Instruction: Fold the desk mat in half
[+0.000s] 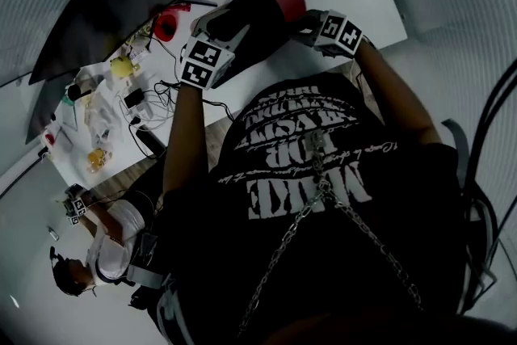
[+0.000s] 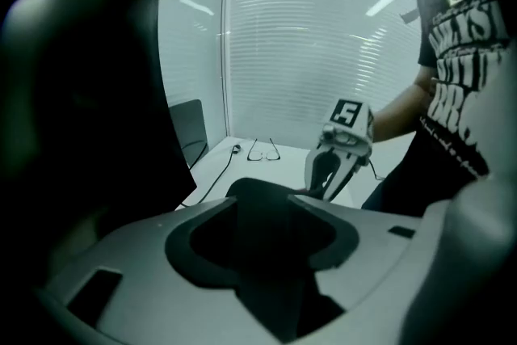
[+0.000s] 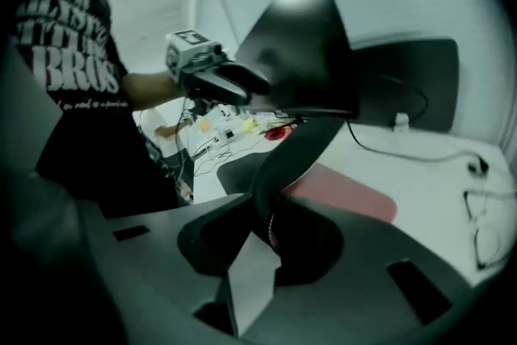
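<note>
Holding the desk mat [image 3: 291,149] raised above the white table [image 3: 436,186], we are showing its red underside along the near edge. Our right gripper [image 3: 266,242] is pinching that edge. Our left gripper [image 2: 262,234] is standing wide apart, the mat only lying between its jaws. We are risking the left corner slipping free and flopping back, skewing the fold, because just one side is clamped.

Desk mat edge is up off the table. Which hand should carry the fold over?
Right, probably. The right hand-held gripper has its jaws pinched on the desk mat edge, raised with the red underside showing. The left hand-held gripper has its jaws wide apart, the mat only lying between them.
</note>
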`<action>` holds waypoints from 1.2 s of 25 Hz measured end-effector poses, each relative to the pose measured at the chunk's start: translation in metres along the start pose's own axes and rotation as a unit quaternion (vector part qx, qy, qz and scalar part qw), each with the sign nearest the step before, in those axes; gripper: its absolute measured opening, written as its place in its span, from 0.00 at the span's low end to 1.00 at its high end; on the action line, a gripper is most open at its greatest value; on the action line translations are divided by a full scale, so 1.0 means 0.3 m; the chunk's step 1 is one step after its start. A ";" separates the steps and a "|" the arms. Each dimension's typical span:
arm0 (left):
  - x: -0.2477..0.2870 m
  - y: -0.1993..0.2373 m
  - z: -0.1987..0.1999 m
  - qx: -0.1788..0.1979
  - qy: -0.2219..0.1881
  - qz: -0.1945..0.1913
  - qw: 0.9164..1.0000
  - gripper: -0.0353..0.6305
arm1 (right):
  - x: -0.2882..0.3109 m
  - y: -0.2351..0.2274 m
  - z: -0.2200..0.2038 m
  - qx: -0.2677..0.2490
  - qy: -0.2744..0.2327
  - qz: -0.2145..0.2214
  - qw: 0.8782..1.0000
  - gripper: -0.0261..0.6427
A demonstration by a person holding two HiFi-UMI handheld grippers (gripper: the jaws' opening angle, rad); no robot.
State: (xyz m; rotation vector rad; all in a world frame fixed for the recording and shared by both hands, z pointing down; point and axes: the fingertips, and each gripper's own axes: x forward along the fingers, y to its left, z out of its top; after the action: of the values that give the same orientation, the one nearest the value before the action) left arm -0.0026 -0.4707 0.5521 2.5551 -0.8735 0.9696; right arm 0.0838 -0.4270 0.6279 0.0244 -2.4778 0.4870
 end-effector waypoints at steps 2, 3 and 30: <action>0.005 -0.011 0.005 -0.025 -0.013 -0.006 1.000 0.33 | 0.019 -0.092 -0.079 0.102 -0.008 -0.005 0.995 0.14; 0.009 -0.021 -0.004 -0.037 -0.015 -0.009 0.999 0.33 | 0.019 -0.129 -0.111 0.145 -0.013 -0.009 0.989 0.14; -0.067 -0.084 -0.162 -0.095 0.024 0.054 0.994 0.25 | 0.086 -0.131 0.000 -0.098 0.064 -0.019 0.993 0.10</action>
State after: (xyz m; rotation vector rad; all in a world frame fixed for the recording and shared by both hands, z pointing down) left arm -0.0236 -0.4206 0.5736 2.3371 -1.0450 0.9264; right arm 0.0677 -0.4612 0.6559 -0.0374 -2.3832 0.2190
